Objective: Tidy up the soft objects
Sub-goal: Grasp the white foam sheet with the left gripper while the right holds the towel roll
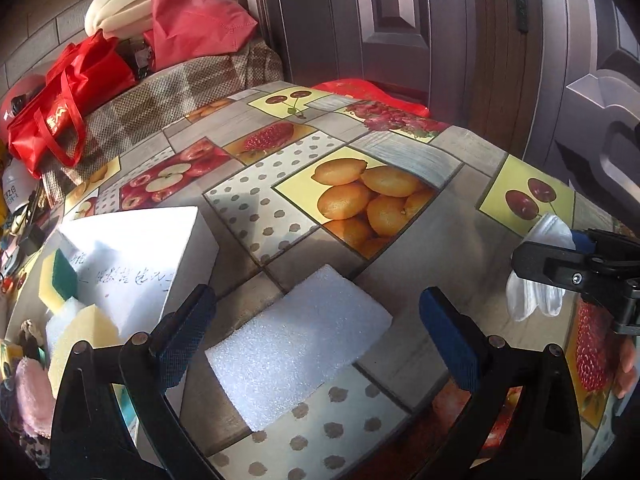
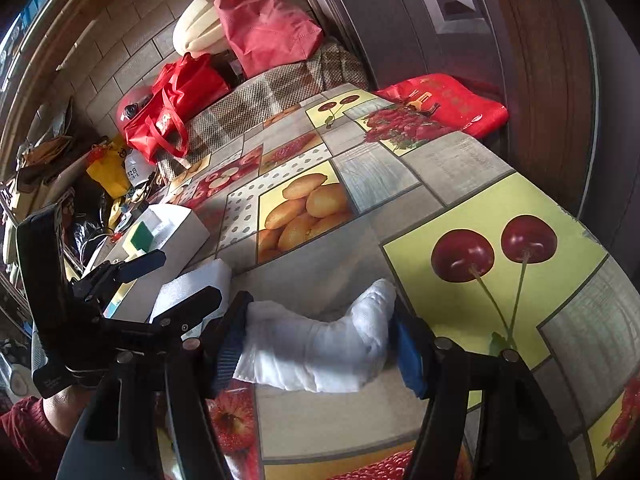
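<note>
I see the foam block (image 1: 298,346) lying diagonally between my spread left hand-held gripper (image 1: 316,334); the right hand-held gripper (image 2: 320,344) pinches a white cloth (image 2: 320,340).

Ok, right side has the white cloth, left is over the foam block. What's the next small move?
Probably lower the left gripper and close it on the foam block: its jaws stand open either side of the block, which lies flat on the table. The right gripper already pinches the white cloth.
</note>
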`<state>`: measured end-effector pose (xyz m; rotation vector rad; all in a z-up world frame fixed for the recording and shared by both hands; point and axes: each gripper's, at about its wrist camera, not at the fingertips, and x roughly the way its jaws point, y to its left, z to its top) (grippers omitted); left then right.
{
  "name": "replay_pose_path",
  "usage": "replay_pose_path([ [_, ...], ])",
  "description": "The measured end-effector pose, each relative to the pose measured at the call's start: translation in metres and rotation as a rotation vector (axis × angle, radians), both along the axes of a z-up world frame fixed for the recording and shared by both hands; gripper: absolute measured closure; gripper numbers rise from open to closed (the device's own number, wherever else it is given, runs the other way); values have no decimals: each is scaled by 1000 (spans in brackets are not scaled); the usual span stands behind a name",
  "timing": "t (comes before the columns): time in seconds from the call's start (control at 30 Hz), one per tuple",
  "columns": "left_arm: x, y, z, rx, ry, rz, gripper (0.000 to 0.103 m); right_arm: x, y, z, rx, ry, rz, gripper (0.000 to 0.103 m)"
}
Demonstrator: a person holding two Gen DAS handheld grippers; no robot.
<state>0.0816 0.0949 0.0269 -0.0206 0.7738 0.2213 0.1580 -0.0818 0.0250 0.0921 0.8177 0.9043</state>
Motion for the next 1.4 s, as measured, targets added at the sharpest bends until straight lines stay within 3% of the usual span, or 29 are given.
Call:
replay_pose_path([
  [0.03, -4, -2, -3, -69, 12, -23, 0, 0, -1, 0, 8, 5, 0, 37],
  [0.13, -26, -26, -3, -109, 1, -82, 1, 2, -4, 0, 23, 13, 1, 37],
  [0.23, -43, -46, 8, -44, -48, -137, 1, 3, -5, -1, 32, 19, 0, 36],
  [0.33, -32, -39, 26, 73, -85, -115, 0, 2, -5, 0, 34, 21, 1, 36],
  [0.5, 18, 2, 14, -28, 45, -71, 0, 4, -7, -2, 49, 34, -1, 35],
  [0.63, 29, -3, -14, 7, 144, -96, 0, 6, -11, -4, 71, 53, 0, 35],
  [0.83, -5, -22, -13, -89, 152, -155, 1, 6, -11, -3, 75, 58, 4, 35],
  [1.03, -27, -26, 1, 0, 105, -162, 1, 6, -9, -3, 70, 56, 8, 35],
  [1.13, -23, -15, -5, -65, 180, -206, 1, 5, -8, -3, 71, 59, 7, 35],
  [1.2, -20, -17, -15, -44, 235, -227, 1, 6, -8, -3, 69, 61, 9, 34],
  [1.3, -23, -16, -20, -94, 229, -227, 1, 6, -8, -4, 70, 60, 12, 34],
  [1.33, -24, -17, -19, -91, 224, -224, 3, 6, -8, -4, 71, 61, 12, 34],
  [1.37, -26, -20, -18, -88, 215, -234, 13, 6, -8, -4, 72, 62, 12, 34],
  [1.4, -29, -24, -15, -82, 203, -251, 35, 6, -8, -3, 71, 61, 12, 34],
])
